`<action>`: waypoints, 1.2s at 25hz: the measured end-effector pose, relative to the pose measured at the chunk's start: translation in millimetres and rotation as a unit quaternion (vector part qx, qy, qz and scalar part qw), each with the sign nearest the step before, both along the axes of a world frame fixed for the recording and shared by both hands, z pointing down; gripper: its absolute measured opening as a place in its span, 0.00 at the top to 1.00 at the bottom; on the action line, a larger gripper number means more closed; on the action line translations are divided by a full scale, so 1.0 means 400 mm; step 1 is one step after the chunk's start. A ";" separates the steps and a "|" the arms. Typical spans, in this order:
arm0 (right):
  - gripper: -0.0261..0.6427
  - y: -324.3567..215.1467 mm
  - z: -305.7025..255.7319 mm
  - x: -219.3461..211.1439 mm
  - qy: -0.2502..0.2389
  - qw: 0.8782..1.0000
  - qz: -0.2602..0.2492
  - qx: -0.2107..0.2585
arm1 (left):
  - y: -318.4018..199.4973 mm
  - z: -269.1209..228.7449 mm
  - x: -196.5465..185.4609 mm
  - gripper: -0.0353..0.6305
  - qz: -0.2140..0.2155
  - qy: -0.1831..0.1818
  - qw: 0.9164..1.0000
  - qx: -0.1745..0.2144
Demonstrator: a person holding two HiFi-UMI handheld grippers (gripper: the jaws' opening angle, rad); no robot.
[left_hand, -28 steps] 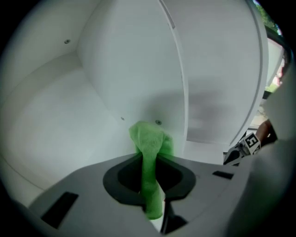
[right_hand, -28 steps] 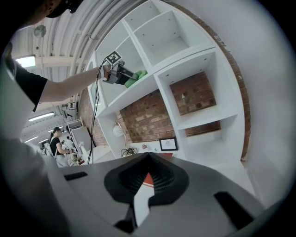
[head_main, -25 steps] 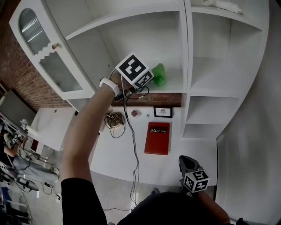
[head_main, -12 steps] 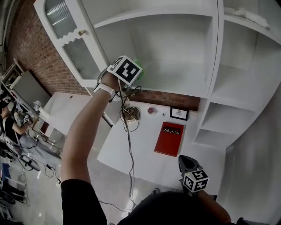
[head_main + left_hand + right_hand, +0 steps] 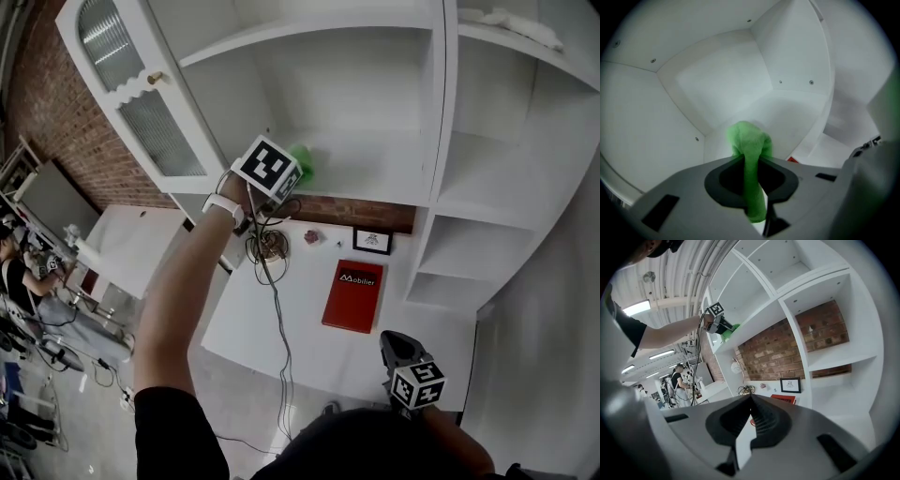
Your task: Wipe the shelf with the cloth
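A green cloth (image 5: pixel 302 160) rests on the white shelf (image 5: pixel 375 178) near its front left corner. My left gripper (image 5: pixel 286 173) is raised to that shelf and shut on the cloth. In the left gripper view the cloth (image 5: pixel 751 159) runs between the closed jaws and bunches on the shelf floor (image 5: pixel 797 117) ahead. The right gripper view shows the cloth (image 5: pixel 730 330) from afar at the shelf edge. My right gripper (image 5: pixel 398 352) hangs low at the bottom of the head view, shut and holding nothing, far from the shelf.
A cabinet door (image 5: pixel 131 94) stands open to the left of the shelf. Below lies a white table (image 5: pixel 281 319) with a red book (image 5: pixel 353 295), a small framed picture (image 5: pixel 372 241) and a coil of cable (image 5: pixel 270 246). More shelf bays (image 5: pixel 487 169) lie to the right.
My left gripper and cloth shifted from mid-shelf to the shelf's left end a second ago, then barely moved. The right gripper stayed put.
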State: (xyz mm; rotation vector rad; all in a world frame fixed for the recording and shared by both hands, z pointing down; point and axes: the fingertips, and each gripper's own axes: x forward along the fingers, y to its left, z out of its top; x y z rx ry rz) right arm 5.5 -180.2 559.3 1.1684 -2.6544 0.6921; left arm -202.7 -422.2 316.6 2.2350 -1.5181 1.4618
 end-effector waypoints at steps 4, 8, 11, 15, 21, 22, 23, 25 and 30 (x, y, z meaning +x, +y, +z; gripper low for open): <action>0.96 0.006 0.007 0.028 0.001 1.000 0.015 -0.004 | 0.012 0.002 0.089 0.86 0.041 0.015 0.999 -0.004; 0.96 0.015 0.009 0.046 0.002 1.000 0.028 -0.007 | 0.035 0.004 0.203 0.86 0.090 0.034 0.995 -0.011; 0.96 0.023 0.004 0.055 0.003 0.999 0.036 -0.003 | 0.049 0.006 0.282 0.86 0.124 0.036 0.992 -0.013; 0.96 0.028 -0.005 0.084 0.005 0.998 0.057 0.002 | 0.066 0.007 0.375 0.86 0.167 0.043 0.985 -0.019; 0.96 0.036 -0.011 0.141 0.003 0.996 0.094 0.004 | 0.084 0.009 0.478 0.86 0.212 0.041 0.976 -0.018; 0.96 0.038 -0.010 0.149 0.003 0.995 0.099 0.003 | 0.089 0.010 0.493 0.86 0.219 0.043 0.975 -0.017; 0.96 0.040 -0.009 0.155 0.003 0.995 0.103 0.003 | 0.094 0.010 0.507 0.86 0.225 0.046 0.973 -0.017; 0.96 0.045 -0.007 0.162 0.003 0.994 0.109 0.002 | 0.104 0.011 0.532 0.86 0.236 0.052 0.970 -0.015; 0.96 0.042 -0.002 0.182 -0.002 0.992 0.125 -0.004 | 0.148 0.006 0.568 0.86 0.265 0.071 0.962 -0.014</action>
